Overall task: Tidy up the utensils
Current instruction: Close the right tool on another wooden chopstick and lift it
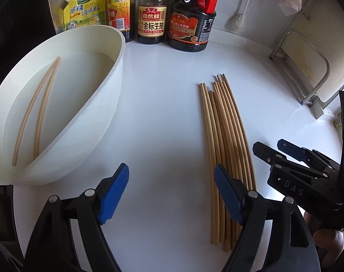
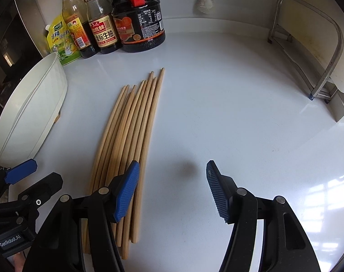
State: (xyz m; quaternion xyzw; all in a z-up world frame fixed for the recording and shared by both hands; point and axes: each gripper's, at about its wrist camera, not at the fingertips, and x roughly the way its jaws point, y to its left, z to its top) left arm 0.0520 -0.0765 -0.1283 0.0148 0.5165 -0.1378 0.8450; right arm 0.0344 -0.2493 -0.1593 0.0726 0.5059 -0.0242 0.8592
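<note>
Several wooden chopsticks (image 1: 226,136) lie side by side on the white counter; they also show in the right wrist view (image 2: 131,131). Two more chopsticks (image 1: 38,108) lie inside a white oval basin (image 1: 108,104) at the left, whose outer wall shows in the right wrist view (image 2: 31,113). My left gripper (image 1: 172,192) is open and empty, between the basin and the bundle, its right finger over the bundle's near ends. My right gripper (image 2: 172,190) is open and empty, just right of the bundle; it also shows in the left wrist view (image 1: 269,151).
Sauce bottles (image 1: 152,15) and a yellow seasoning pouch (image 1: 84,9) stand along the back wall. A metal rack (image 2: 312,52) holding a cutting board stands at the right. A white brush (image 2: 205,0) hangs on the back wall.
</note>
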